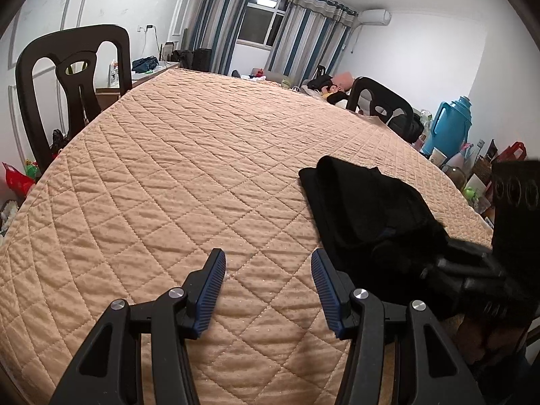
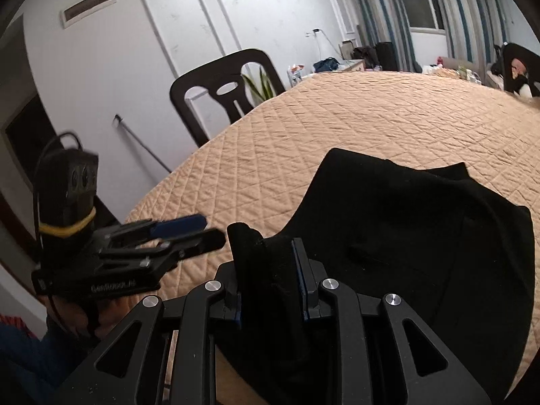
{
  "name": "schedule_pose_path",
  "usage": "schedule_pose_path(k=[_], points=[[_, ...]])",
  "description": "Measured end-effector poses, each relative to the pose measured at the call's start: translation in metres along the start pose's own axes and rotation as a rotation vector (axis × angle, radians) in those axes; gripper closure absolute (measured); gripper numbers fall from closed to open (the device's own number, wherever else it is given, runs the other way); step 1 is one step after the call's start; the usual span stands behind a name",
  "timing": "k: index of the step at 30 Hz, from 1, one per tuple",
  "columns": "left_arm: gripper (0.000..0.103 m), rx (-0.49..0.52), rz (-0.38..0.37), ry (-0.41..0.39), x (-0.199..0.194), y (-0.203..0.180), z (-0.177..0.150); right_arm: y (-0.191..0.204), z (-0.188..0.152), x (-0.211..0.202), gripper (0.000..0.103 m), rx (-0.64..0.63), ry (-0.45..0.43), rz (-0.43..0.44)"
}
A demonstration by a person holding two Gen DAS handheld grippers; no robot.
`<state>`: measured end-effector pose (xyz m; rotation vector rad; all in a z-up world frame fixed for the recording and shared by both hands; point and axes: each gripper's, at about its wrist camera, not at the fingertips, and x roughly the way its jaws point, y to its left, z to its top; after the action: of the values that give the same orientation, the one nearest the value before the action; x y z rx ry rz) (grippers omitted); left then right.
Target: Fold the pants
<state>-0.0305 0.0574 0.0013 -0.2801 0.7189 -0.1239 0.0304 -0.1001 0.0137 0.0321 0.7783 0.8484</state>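
The black pants (image 1: 364,209) lie in a loose heap on the right part of the tan quilted bed cover (image 1: 189,175). My left gripper (image 1: 268,265) hovers open over bare quilt just left of the pants, with nothing between its blue pads (image 1: 211,290). In the right wrist view my right gripper (image 2: 266,256) is shut on a bunched edge of the pants (image 2: 422,236), and the fabric stands up between its pads. The left gripper (image 2: 211,229) shows to its left, held in a hand. From the left wrist view the right gripper (image 1: 452,266) is dark against the cloth.
A black plastic chair (image 1: 74,81) stands at the bed's left side and another (image 1: 381,101) at the far right. A blue thermos jug (image 1: 452,125) and several cups and bags crowd the right edge. Toys and clothes lie at the far end.
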Motion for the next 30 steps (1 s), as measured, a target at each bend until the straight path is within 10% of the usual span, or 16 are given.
schedule_pose_path(k=[13,18,23,30], points=[[0.047,0.010,-0.006,-0.027,-0.012,-0.002,0.003,0.013,-0.001,-0.041,0.061,-0.070,-0.090,0.081],[0.047,0.036,-0.046,-0.055,-0.020,-0.016,0.007,-0.019,-0.013,-0.087,0.061,-0.001,-0.188,-0.023],[0.047,0.099,-0.130,-0.041,-0.013,-0.052,0.009,-0.071,-0.050,-0.099,0.061,0.124,-0.106,-0.174],[0.047,0.186,-0.155,-0.018,0.000,-0.085,0.002,-0.076,-0.069,-0.106,0.072,0.126,-0.095,-0.184]])
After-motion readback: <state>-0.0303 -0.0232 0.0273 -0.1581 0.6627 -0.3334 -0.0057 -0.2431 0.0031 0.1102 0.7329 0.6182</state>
